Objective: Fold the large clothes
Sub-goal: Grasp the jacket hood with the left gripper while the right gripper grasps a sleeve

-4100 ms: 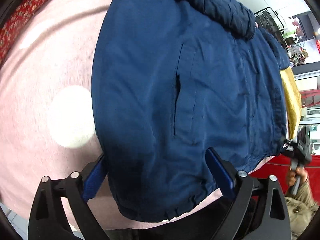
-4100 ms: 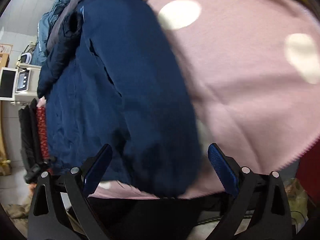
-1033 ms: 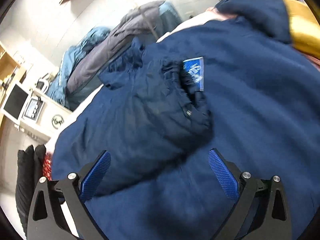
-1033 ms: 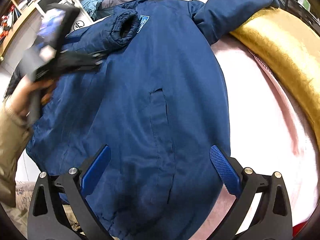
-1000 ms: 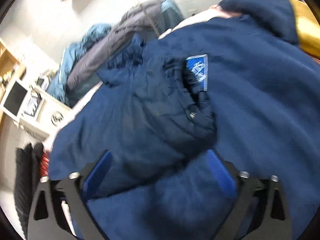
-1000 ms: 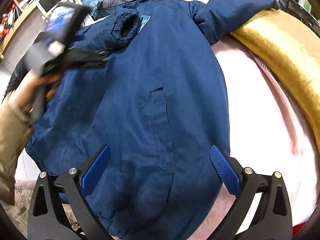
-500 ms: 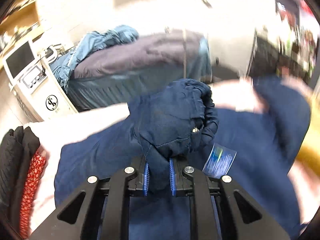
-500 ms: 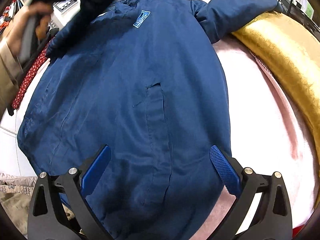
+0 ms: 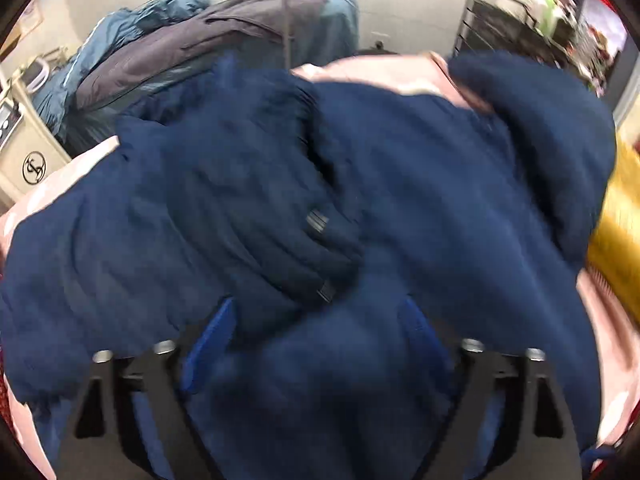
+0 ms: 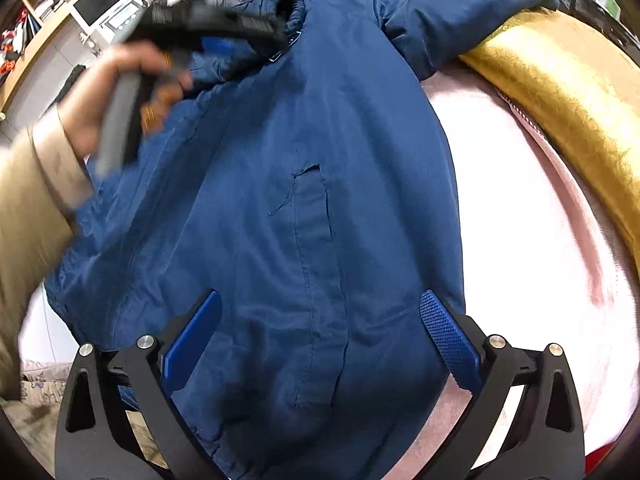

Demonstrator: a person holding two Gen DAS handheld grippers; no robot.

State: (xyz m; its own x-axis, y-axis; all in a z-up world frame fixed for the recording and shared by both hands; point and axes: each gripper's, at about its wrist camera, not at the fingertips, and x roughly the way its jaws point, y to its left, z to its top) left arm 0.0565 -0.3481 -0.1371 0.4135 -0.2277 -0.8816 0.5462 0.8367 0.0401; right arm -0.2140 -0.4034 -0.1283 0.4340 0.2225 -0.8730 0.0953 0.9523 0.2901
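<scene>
A large navy blue jacket (image 10: 304, 184) lies spread on a pink blanket (image 10: 520, 208). Its left sleeve (image 9: 256, 216) lies folded across the jacket's body, cuff toward me. My left gripper (image 9: 320, 328) is open just above that sleeve, which sits loose between the jaws; the view is blurred. In the right wrist view the left gripper (image 10: 248, 36) is over the jacket's upper left part. My right gripper (image 10: 320, 340) is open and empty above the jacket's lower part near the pocket (image 10: 312, 216). The right sleeve (image 10: 452, 20) lies out at the top right.
A gold cushion (image 10: 560, 92) lies along the blanket's right side. A pile of blue and grey coats (image 9: 192, 40) is behind the jacket. A white machine (image 9: 24, 148) stands at the left and a dark wire rack (image 9: 496, 20) at the back right.
The left gripper, shut on the sleeve cuff and lifting it half a second ago, has opened and the sleeve now lies across the jacket. The right gripper has stayed put.
</scene>
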